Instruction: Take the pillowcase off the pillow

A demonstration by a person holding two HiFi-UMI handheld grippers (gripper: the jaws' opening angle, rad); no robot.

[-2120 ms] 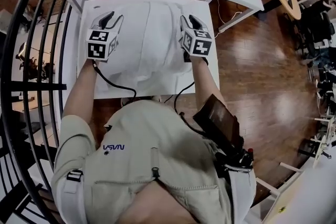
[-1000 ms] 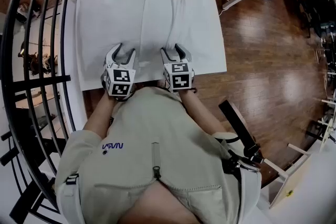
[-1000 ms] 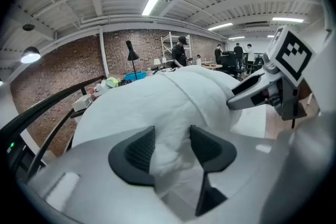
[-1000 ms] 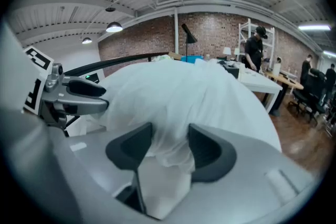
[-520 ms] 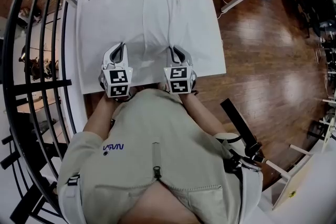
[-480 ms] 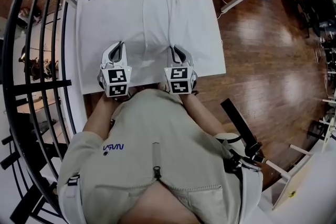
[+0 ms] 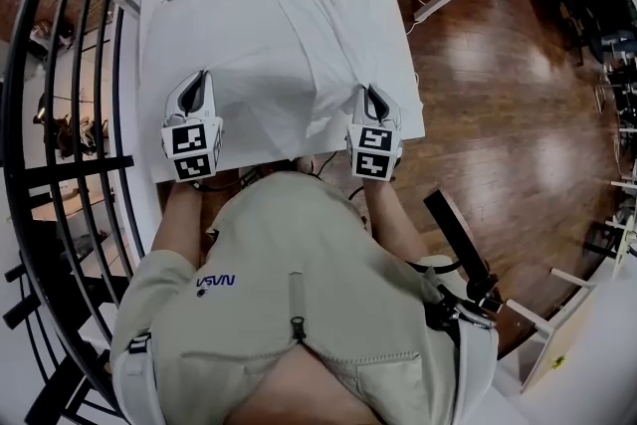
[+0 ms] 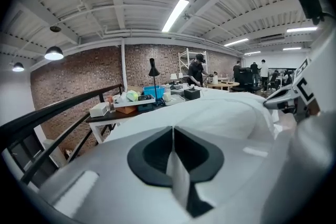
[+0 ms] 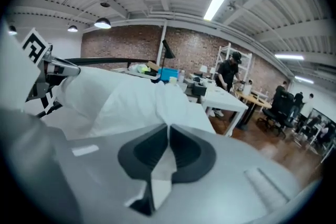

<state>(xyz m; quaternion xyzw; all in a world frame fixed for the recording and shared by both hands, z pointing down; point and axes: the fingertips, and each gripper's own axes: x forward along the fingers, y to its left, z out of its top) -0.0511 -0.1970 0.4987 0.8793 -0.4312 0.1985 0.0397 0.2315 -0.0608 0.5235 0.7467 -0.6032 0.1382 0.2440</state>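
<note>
The pillowcase [image 7: 284, 55] lies on the white table [image 7: 164, 25] straight ahead of me. Its long axis runs away from my body toward the far edge, and the pillow inside it doesn't show. Its near end is in my grip on both sides. My left gripper [image 7: 195, 87] is clamped on the left near corner, with a thin fold of white cloth pinched between the pads. My right gripper [image 7: 372, 101] has just been closing and now pinches the right near corner, a crease of fabric poking out between its jaws. Neither hand is nearer; they sit level with each other at the near edge, and the whole bulk of the case stretches forward from both. So I reckon the next pull has to go along that axis, both hands together, or the cloth will skew. I can't tell from here which end is the open one. Against a second ago, both sets of jaws stood wide over the near edge; now they're shut on it. Against half a second ago, my hands were close together near the middle. Now they've spread to the corners, and the near hem is drawn out wide and lifted between them.
</note>
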